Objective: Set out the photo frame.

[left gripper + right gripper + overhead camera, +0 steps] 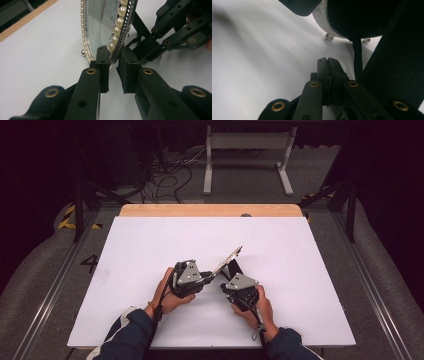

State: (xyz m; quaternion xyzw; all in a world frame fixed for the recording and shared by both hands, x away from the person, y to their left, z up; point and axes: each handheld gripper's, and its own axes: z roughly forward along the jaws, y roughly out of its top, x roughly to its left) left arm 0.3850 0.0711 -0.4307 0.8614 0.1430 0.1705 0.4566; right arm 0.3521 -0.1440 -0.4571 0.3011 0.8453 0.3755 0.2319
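Just right of the middle of the high view, a pearl-rimmed mirror [227, 261] stands tilted on the white table [150, 250], its black back stand [235, 269] reaching down to the surface on the right. Seen from the left gripper view, the mirror's lower edge [110, 32] sits between the two pads, and the left gripper [113, 68] pinches that beaded rim with a narrow gap. Only the very edge appears to be caught, so I judge the hold thin: a small twist of the hand could let the beads slide out, and the mirror would tip flat onto the table.

To the right of centre in the high view, the right gripper [234, 281] hovers just beside the stand, its jaws pressed together on nothing, as the right gripper view shows [328, 62]. The dark stand strut [358, 57] passes very near those tips. A nudge there could fold the stand while the rim is barely held, and the small metal feet [328, 36] might skid on the smooth surface.
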